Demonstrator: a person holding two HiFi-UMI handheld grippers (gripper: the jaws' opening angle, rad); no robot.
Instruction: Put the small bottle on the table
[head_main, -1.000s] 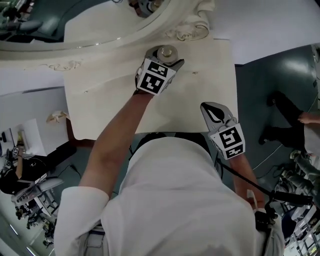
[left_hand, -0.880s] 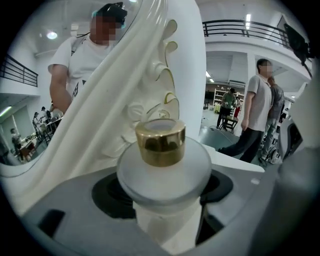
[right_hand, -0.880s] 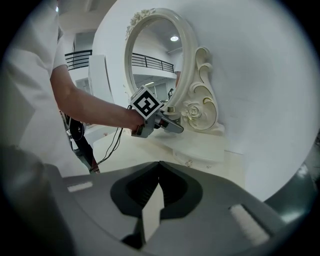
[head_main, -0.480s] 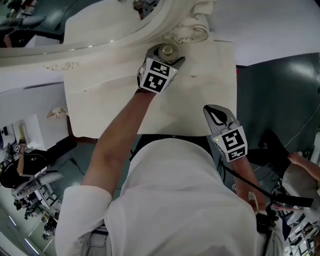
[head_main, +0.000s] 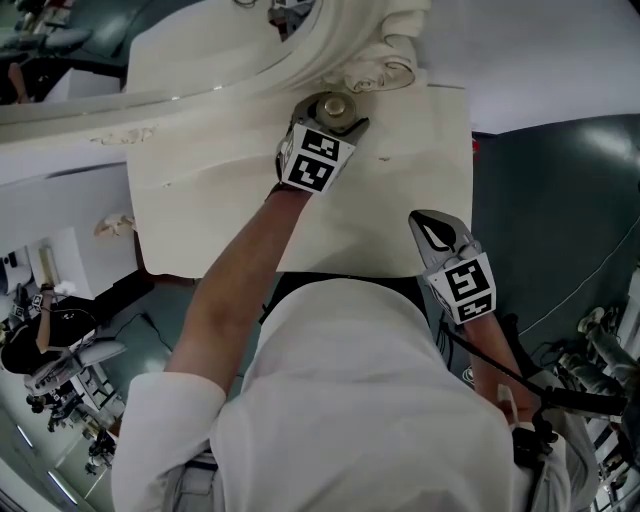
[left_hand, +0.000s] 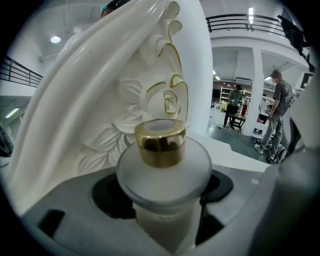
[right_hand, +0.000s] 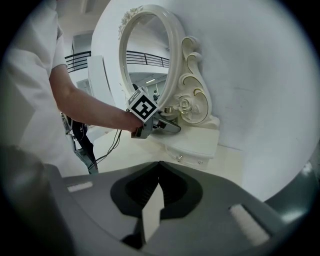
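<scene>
Small frosted-white bottle with gold cap (left_hand: 162, 176): upright in my left hand-held gripper (head_main: 333, 110), jaws wide around its body, ready for setting down.
Place: above the cream worktop (head_main: 215, 205) at its back, beside the carved white mirror frame (left_hand: 117, 75); I can't tell whether it has touched down.
Right hand-held gripper (right_hand: 153, 204): closed, empty, parked clear.

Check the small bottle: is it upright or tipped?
Upright. The small bottle stands vertical, gold cap on top, clamped by the left gripper.
</scene>
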